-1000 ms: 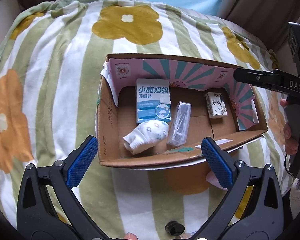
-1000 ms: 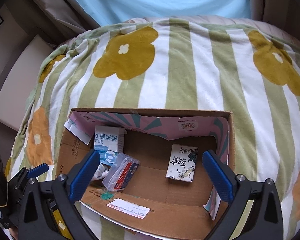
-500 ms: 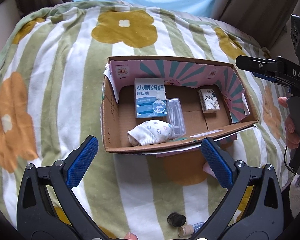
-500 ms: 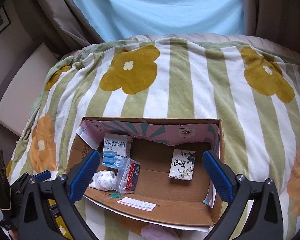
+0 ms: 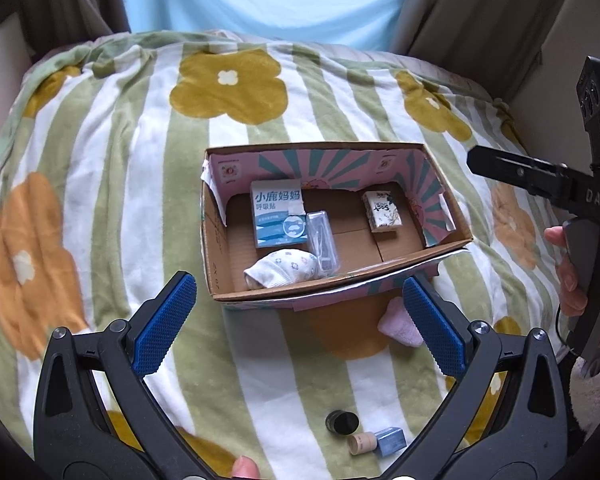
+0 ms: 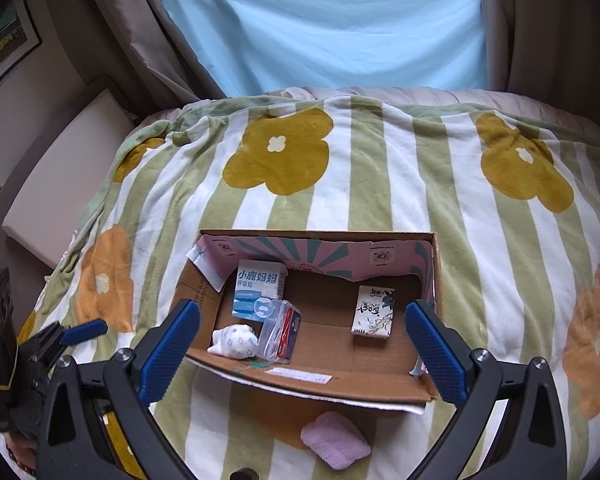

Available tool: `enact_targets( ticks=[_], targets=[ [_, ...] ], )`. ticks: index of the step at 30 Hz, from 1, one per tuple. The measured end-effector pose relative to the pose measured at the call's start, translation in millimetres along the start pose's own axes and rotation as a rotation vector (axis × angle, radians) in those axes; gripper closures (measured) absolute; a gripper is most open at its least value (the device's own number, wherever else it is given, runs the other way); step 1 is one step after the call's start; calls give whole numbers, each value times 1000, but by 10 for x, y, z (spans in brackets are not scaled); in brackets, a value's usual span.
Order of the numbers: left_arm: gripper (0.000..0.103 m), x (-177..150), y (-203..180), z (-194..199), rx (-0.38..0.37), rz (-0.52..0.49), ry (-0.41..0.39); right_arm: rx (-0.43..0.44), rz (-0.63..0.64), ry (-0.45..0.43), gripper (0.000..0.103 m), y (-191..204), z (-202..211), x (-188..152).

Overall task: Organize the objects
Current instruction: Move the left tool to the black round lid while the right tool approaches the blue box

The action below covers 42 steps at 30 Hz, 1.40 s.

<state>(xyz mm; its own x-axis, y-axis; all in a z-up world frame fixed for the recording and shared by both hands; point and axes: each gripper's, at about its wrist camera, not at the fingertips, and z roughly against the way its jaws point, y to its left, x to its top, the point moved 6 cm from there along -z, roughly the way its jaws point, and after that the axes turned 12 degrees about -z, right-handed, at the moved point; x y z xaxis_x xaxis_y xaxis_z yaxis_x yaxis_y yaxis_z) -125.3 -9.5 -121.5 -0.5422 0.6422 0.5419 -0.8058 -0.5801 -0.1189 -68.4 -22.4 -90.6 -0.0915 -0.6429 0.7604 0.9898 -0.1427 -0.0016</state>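
Observation:
An open cardboard box [image 5: 216, 248] [image 6: 404, 384] lies on the flowered blanket. Inside it are a blue-and-white carton [image 5: 278, 218] [image 6: 258, 292], a clear plastic case [image 5: 322, 240] [image 6: 280, 330], a patterned white sock [image 5: 282, 268] [image 6: 234, 340] and a small illustrated packet [image 5: 382, 212] [image 6: 374, 310]. A pink folded cloth [image 5: 398, 324] [image 6: 334, 444] lies in front of the box. My left gripper [image 5: 296, 324] is open and empty, held back from the box. My right gripper [image 6: 302, 348] is open and empty above the box's near edge.
A black cap [image 5: 342, 422], a small tan cylinder [image 5: 362, 442] and a small blue box [image 5: 390, 440] lie on the blanket close to me. The right tool and hand [image 5: 580, 216] are at the right. Curtains and a blue window are behind the bed.
Both grippers have pulled back and up from the box, so it looks smaller. The pink cloth and the small items near me have come into view. Both stay open.

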Motion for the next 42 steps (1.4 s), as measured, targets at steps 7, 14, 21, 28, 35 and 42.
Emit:
enact_targets(
  ticks=[7, 14, 21, 28, 35, 42],
  targets=[
    [0, -99, -95, 119, -37, -89, 29, 36, 49, 3, 1, -13, 359, -280],
    [0, -284, -268, 130, -102, -188, 69, 67, 100, 60, 1, -22, 544, -727],
    [0, -610, -580, 9, -185, -397, 131, 98, 157, 143, 1, 6, 560, -1283],
    [2, -1158, -850, -348, -293, -610, 219, 156, 158, 218, 1, 57, 356, -1928],
    [11, -1684, -1022, -905, -372, -809, 285, 119, 155, 310, 1, -22, -202, -2659],
    [12, -1998, -1122, -1227, -438, -885, 294, 95, 195, 374, 1, -20, -639, -3152]
  ],
)
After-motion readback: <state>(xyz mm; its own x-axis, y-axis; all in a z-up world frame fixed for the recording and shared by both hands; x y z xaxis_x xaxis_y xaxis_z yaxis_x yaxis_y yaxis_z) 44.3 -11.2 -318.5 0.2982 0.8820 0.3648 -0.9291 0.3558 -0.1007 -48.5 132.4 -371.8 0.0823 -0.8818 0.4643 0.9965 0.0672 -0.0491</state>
